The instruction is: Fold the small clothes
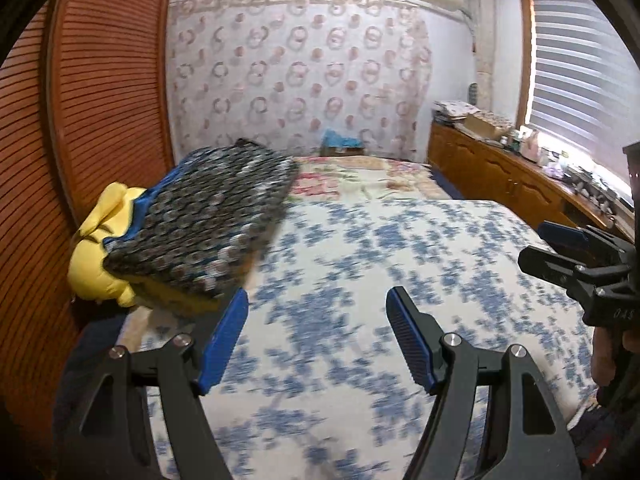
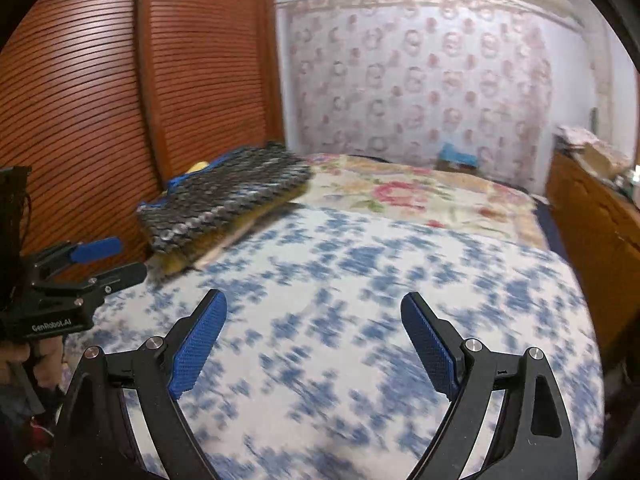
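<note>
Bed (image 1: 400, 248) w/ a blue-and-white patterned cover fills both views; a floral spread (image 2: 420, 196) lies over its far end. Louvred wooden doors (image 1: 100, 100) run along the bed's left edge, a wooden cabinet (image 1: 500, 176) w/ clutter on top runs along its right edge under a window blind (image 1: 580, 64), and a small blue item (image 1: 340, 142) sits at the far edge by the patterned wall. Nothing lies on the cover in front of either tool.

Your left gripper (image 1: 316, 304) has its blue pads (image 1: 224, 336) well apart, nothing between them, nothing touched. Your right gripper (image 2: 314, 312) is spread wide too, pads (image 2: 200, 344) empty, over bare cover. Each tool shows in the other's view, off to the side.

Clothes: a folded stack (image 1: 208, 220) sits at the bed's left edge, approx. midway along, against the doors. Top piece is dark w/ a small pale repeating print, lying flat w/ squared edges; a blue layer shows under it, and a yellow garment (image 1: 96, 248) bulges out on the door side. Views are motion-blurred, so finer detail isn't clear.
</note>
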Demonstrator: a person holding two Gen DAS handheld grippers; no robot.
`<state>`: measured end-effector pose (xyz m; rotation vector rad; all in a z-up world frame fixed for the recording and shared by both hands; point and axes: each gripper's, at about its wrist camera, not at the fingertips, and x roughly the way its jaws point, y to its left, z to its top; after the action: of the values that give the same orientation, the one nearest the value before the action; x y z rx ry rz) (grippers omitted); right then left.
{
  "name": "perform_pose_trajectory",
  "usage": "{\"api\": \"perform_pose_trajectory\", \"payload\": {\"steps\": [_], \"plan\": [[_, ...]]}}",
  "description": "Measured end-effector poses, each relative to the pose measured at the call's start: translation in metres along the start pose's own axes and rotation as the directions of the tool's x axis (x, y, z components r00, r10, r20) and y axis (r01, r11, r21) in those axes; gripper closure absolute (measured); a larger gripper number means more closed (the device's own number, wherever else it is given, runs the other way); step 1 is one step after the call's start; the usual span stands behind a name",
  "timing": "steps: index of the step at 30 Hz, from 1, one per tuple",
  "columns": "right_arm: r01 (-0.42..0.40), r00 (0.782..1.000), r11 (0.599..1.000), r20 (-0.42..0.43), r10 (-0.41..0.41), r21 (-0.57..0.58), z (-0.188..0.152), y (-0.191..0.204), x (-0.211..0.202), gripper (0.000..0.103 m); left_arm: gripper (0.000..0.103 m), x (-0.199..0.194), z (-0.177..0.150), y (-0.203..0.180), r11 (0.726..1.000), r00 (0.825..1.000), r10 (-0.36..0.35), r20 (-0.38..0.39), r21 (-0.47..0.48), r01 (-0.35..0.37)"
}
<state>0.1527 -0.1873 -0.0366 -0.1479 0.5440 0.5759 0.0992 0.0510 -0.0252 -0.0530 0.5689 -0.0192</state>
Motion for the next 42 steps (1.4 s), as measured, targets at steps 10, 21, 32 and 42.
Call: {"api": "perform_pose_trajectory", "payload": {"steps": [10,21,32,42], "plan": [[0.116,0.991,0.99,0.056,-0.12,0.08,-0.007,-0.042,-0.055,0.012,0.031,-0.01,0.026,-0.057,0.997,0.997,-0.07,0.025,0.044,0.069],[0.182,0.966,0.975,0.162,-0.201,0.127,0.009,-0.057,-0.113,0.012,0.031,-0.048,0.058,-0.081,0.994,0.991,-0.095,0.097,0.063,0.089],[0.187,0.959,0.972,0.188,-0.212,0.143,0.01,-0.059,-0.129,0.012,0.031,-0.062,0.065,-0.077,0.995,0.988,-0.086,0.126,0.058,0.079],[0.188,0.959,0.972,0.187,-0.213,0.143,0.01,-0.059,-0.128,0.012,0.031,-0.061,0.062,-0.075,0.996,0.99,-0.073,0.121,0.051,0.068]]}}
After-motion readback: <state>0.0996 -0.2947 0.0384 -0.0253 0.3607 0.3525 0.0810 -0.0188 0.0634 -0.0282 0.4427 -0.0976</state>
